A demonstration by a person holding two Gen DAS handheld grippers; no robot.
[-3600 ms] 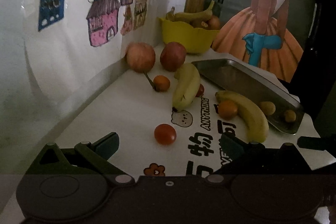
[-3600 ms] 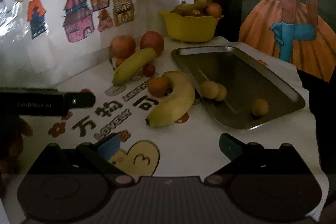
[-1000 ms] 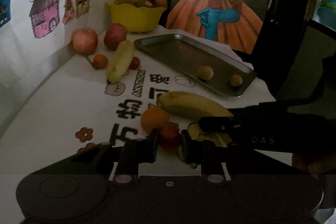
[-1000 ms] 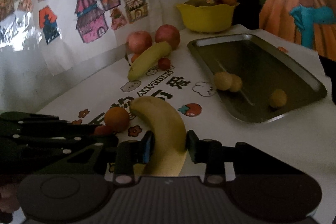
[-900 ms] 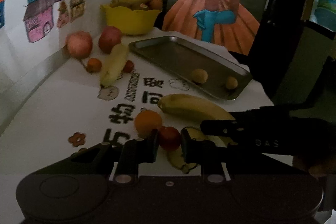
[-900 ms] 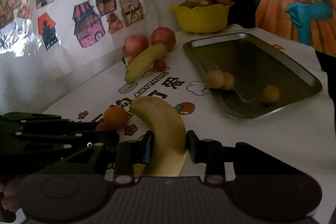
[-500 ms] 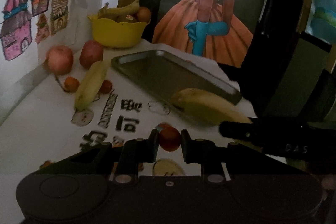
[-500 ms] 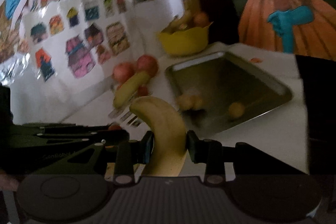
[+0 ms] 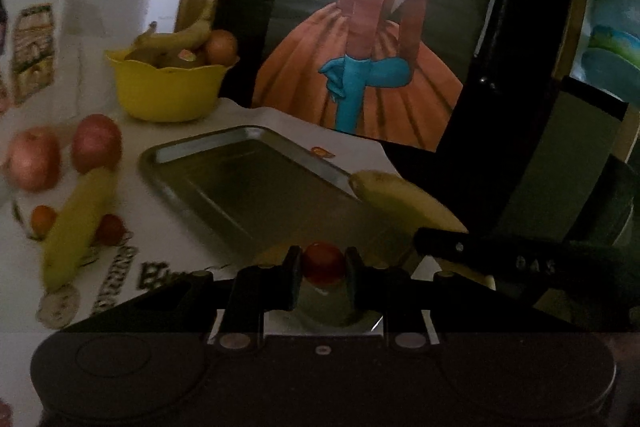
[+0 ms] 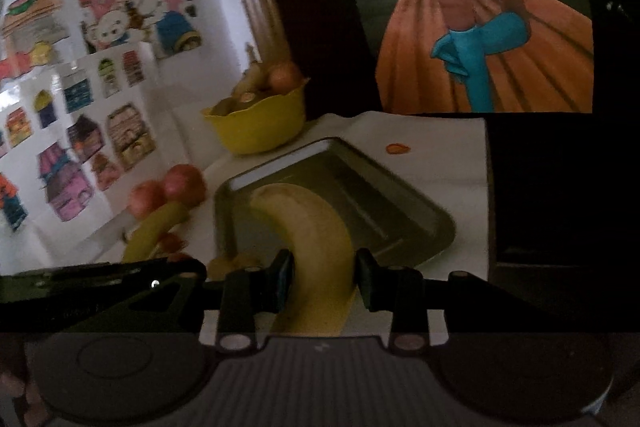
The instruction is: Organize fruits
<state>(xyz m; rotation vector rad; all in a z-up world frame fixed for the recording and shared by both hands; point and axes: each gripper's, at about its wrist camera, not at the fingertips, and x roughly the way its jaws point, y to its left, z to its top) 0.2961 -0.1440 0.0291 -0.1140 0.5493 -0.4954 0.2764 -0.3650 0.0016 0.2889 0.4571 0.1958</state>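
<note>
Both grippers are now lifted off the table: left gripper [image 9: 320,269] clenches tomato [image 9: 323,263], right gripper [image 10: 322,277] grasps banana [image 10: 316,247]. Tray [image 9: 192,151] at 12 o'clock, likely drop-off next.

Black left tongs [image 9: 320,269] pinch a red tomato [image 9: 323,263]; black right tongs [image 10: 323,277] clasp a yellow banana [image 10: 316,239]. The tray [image 9: 240,187] is dull grey, the bowl [image 9: 168,89] yellow, and the worktop [image 9: 24,267] white with black lettering.

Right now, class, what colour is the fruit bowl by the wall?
Yellow: the bowl shows best in the left wrist view.
</note>
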